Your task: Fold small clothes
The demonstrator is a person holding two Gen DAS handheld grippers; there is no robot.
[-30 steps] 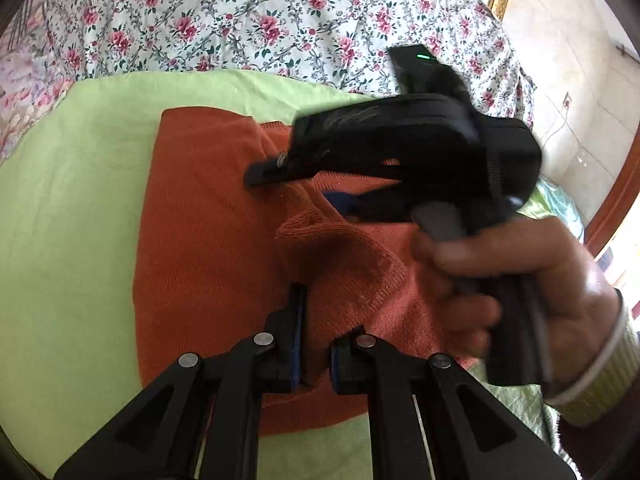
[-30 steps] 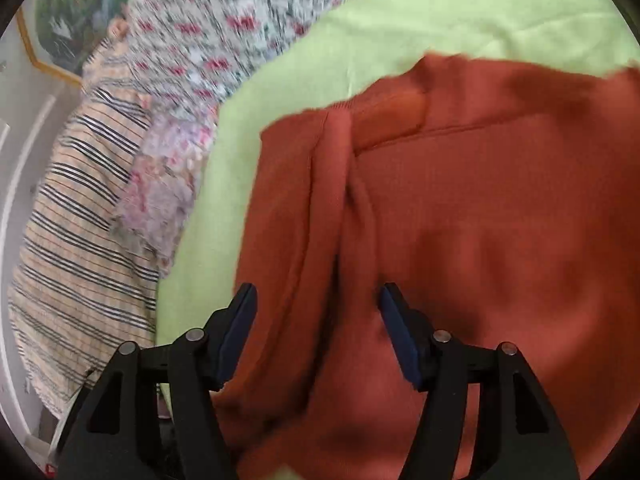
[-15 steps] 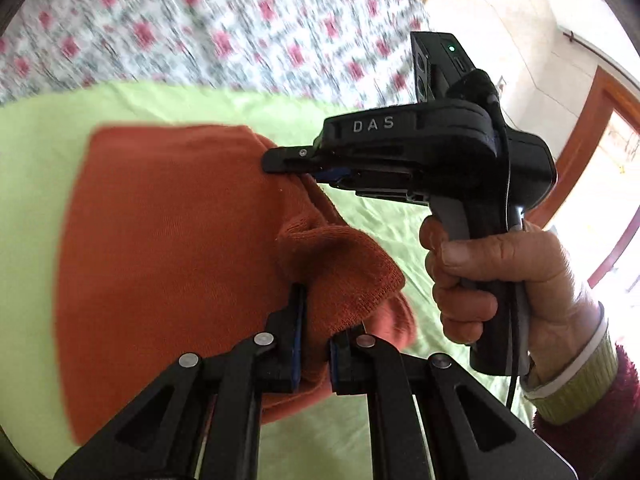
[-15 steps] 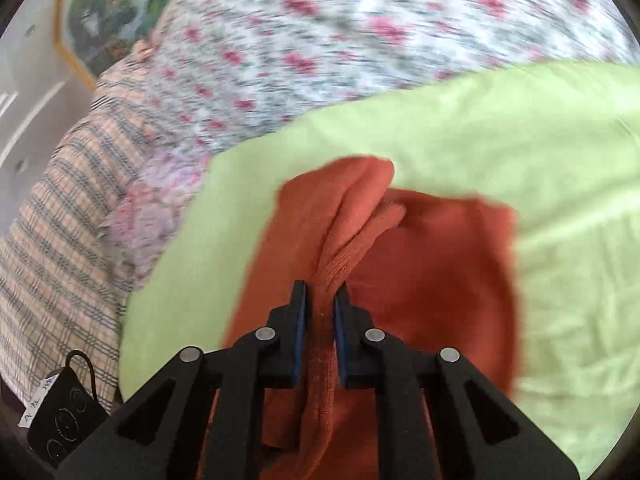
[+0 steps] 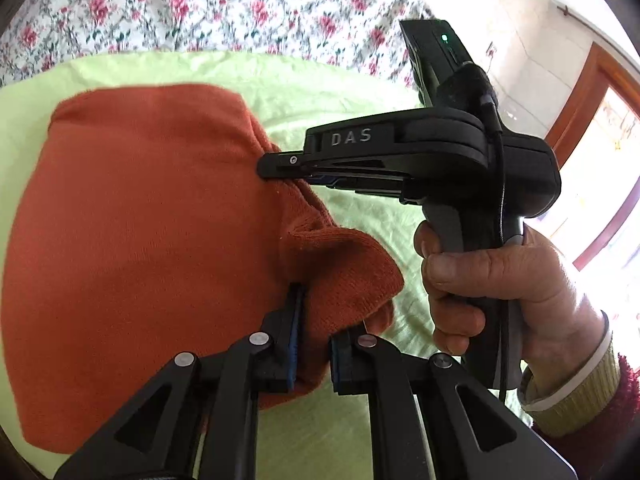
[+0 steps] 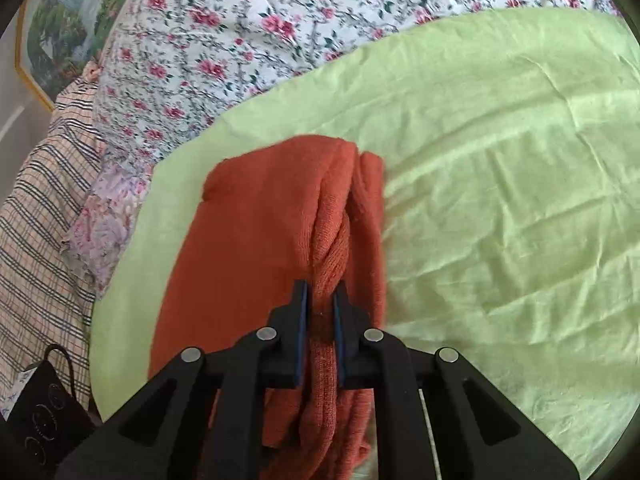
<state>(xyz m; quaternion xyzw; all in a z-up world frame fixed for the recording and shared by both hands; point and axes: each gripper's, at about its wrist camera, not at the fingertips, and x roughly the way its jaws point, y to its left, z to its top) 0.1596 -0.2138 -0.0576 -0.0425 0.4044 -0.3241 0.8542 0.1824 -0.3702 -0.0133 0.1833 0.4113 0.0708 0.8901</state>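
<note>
Comparing with a second ago, the right gripper [image 6: 320, 312], whose jaws then stood wide apart over the orange knit garment [image 5: 132, 240], is now clamped on a bunched ridge of it, blue pads pressing the fabric from both sides. The left gripper [image 5: 314, 332] remains pinched on a rounded fold of the same garment, as it was then. In the left wrist view the right gripper [image 5: 280, 168] now shows sharp, with its tips at the garment's edge ahead of and a little to the right of the left jaws, and the right hand [image 5: 500, 288] wrapped round its grip (a second ago it was a blur over the middle of the cloth). The garment has been gathered leftward: more light green sheet [image 6: 500, 200] lies bare to the right of the right jaws than before.

The garment rests on the green sheet, spreading ahead and to the left of both claws. Beyond the sheet lies the floral bedspread [image 6: 240, 40], with a plaid cloth [image 6: 36, 220] far left of the right claw.

Which part of the garment each claw holds cannot be told; the folds hide hems and sleeves. A black device [image 6: 44, 412] at the lower left is cut off by the frame, and a framed picture [image 6: 60, 40] is only partly seen.
</note>
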